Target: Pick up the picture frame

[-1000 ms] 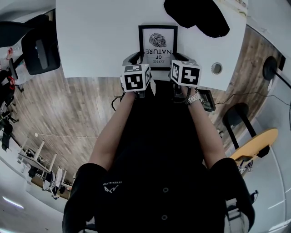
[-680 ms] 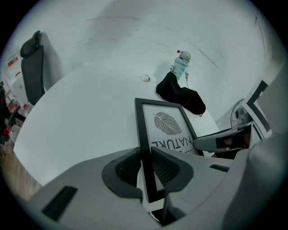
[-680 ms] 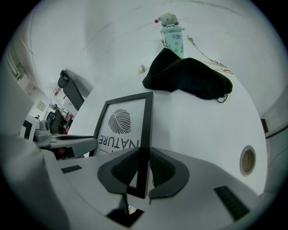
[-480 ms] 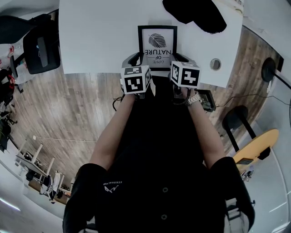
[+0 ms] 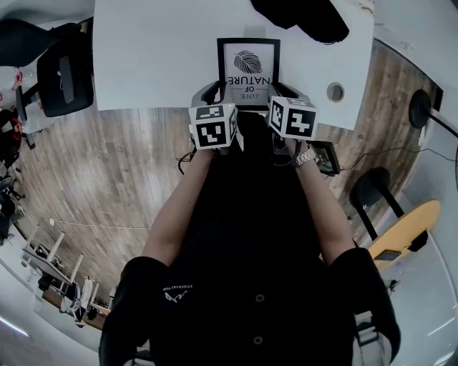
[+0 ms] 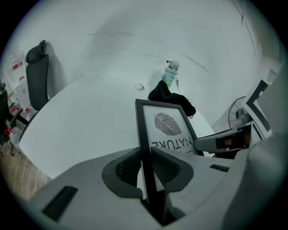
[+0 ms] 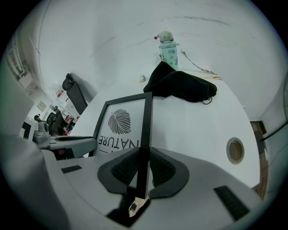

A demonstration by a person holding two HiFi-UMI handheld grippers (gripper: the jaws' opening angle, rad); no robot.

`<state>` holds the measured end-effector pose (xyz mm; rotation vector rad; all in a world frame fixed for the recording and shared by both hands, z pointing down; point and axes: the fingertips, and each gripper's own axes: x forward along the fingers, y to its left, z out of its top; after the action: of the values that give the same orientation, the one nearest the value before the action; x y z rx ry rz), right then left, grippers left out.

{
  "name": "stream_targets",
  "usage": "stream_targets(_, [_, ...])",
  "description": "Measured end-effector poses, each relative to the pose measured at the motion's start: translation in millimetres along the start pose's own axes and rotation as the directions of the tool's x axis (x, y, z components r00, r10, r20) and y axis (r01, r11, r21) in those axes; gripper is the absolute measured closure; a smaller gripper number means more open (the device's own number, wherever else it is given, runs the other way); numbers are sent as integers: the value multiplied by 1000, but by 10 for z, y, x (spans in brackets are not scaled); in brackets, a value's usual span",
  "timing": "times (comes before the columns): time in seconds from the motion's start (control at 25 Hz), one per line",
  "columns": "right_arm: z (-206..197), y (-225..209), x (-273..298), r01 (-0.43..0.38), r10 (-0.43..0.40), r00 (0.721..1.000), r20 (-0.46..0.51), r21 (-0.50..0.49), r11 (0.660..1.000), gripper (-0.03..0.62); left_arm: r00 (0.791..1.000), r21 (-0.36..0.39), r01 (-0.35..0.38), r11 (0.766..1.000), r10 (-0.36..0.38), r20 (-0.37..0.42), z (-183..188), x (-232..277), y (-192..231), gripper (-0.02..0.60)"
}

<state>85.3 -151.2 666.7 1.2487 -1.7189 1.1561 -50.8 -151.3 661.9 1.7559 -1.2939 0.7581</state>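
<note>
The frame (image 5: pixel 248 66) is at the near edge of the white table (image 5: pixel 157 57), directly in front of the person and between the two grippers. It has a black border and a white print with a dark leaf and the word NATURE, which reads upside down in the head view.

The left gripper (image 6: pixel 145 164) pinches the left side of the border: its two ribbed pads press on the black bar from both sides. The right gripper (image 7: pixel 143 168) pinches the right side of the border in the same way, with the bar clamped between its pads. Both grippers point steeply down.

In the gripper views the frame looks tilted, with its near end raised. I cannot tell whether its far end touches the table.

A black cloth (image 5: pixel 300 18) lies on the far part of the table, beyond the frame and apart from it. A round hole (image 5: pixel 335 91) is in the tabletop to the right of the frame. A small toy (image 7: pixel 167 45) stands behind the cloth. A black chair (image 5: pixel 64 75) stands at the left of the table. The right wrist wears a watch (image 5: pixel 306 156).
</note>
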Motion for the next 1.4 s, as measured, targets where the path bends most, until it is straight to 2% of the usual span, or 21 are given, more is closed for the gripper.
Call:
stream_targets(0.64, [248, 169, -440, -9, 21, 987, 162, -77, 997, 526, 986, 3, -29, 1000, 28, 165, 245, -453, -95, 509])
stream_targets(1.2, [653, 265, -936, -1, 36, 947, 319, -109, 994, 528, 944, 47, -56, 997, 37, 328, 723, -870, -252, 509])
stream_targets(1.4, [812, 335, -1111, 9, 43, 924, 381, -134, 991, 526, 924, 61, -58, 996, 31, 381, 898, -1019, -275, 509])
